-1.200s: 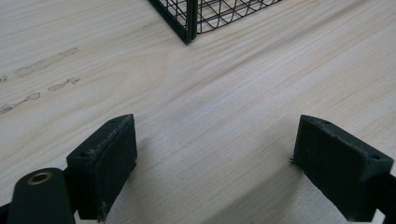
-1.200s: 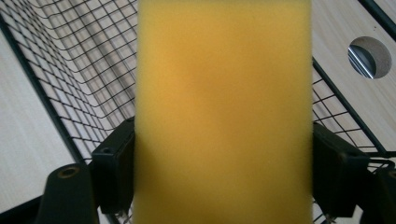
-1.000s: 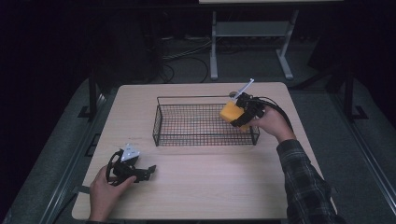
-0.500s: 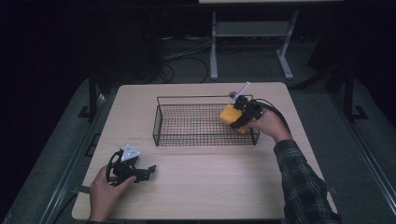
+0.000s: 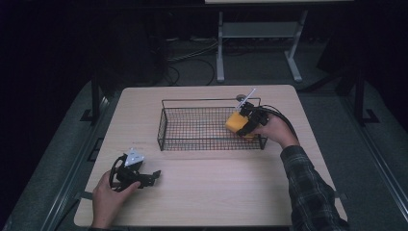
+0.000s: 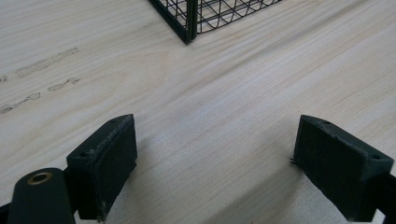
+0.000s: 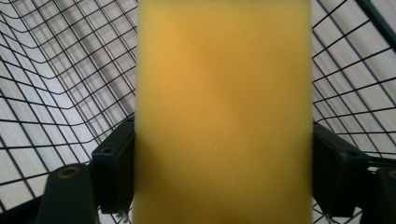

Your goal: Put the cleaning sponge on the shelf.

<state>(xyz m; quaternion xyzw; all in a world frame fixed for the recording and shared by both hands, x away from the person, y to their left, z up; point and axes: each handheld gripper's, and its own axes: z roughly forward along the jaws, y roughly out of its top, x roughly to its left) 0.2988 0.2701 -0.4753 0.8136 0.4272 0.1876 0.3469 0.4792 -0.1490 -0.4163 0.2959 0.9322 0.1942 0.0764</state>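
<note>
Wooden table (image 5: 207,187), dark room behind. Black wire basket (image 5: 192,127) sits mid-table. My right gripper (image 5: 246,124) is clamped on a yellow sponge (image 5: 235,122), holding it inside the basket's right end. Left gripper (image 5: 144,178) rests on the table near the front-left corner, jaws spread, nothing between them.

A pale wooden table (image 5: 207,192), grain running clean across it. Sitting on it toward twelve o'clock, a black wire basket (image 5: 192,126). Down at seven o'clock, the left gripper (image 5: 151,175) rests on the wood, jaws spread wide over bare tabletop.
</note>
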